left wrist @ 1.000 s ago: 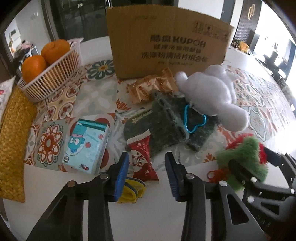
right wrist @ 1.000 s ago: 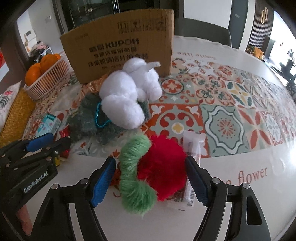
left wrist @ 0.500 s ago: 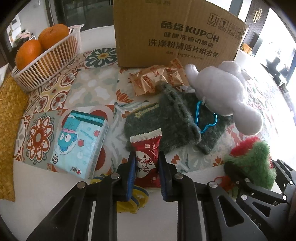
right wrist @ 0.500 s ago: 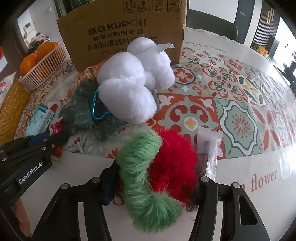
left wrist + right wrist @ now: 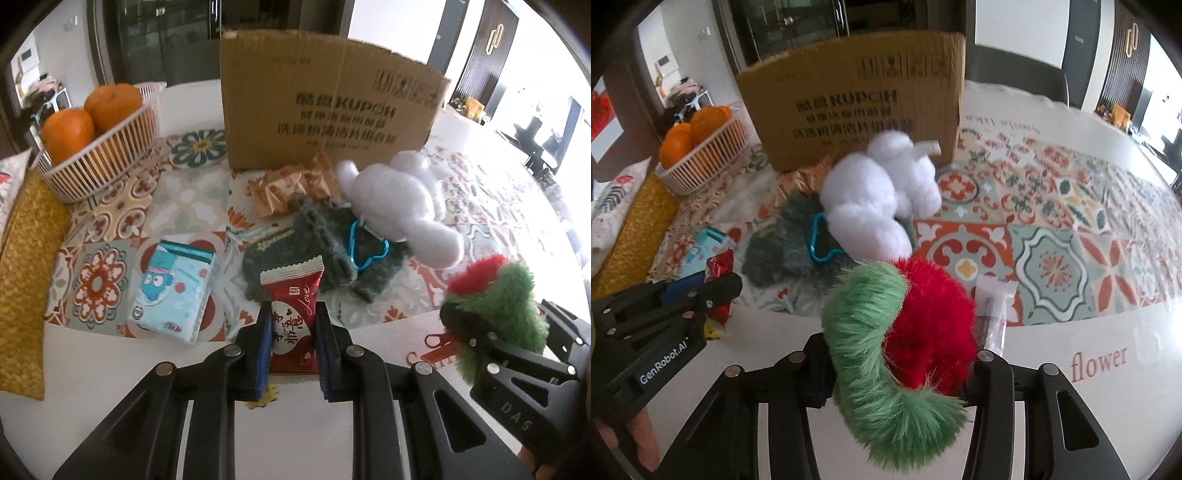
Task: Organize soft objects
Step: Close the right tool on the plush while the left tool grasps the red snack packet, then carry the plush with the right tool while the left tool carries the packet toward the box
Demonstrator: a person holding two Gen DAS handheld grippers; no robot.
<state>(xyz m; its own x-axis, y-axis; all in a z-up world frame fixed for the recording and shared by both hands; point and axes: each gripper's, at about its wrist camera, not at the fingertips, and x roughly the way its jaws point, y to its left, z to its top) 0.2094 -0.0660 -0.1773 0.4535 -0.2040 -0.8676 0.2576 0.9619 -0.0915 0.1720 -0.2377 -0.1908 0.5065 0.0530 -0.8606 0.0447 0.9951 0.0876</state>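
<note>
We are clamping the left gripper (image 5: 291,341) on the crinkly red snack packet (image 5: 293,317) above the desk (image 5: 110,369); the right gripper (image 5: 899,365), fingers closing, is squeezing the light, squashy red-and-green plush (image 5: 908,332) mid-body.

A red foil snack packet (image 5: 293,295) bore white lettering. The fluffy plush ball (image 5: 905,332) was half red, half green. A white plush toy (image 5: 879,199) lay on grey-green knitted fabric (image 5: 332,236). The table's tiled cloth (image 5: 1052,229) showed orange, teal and cream medallions.
</note>
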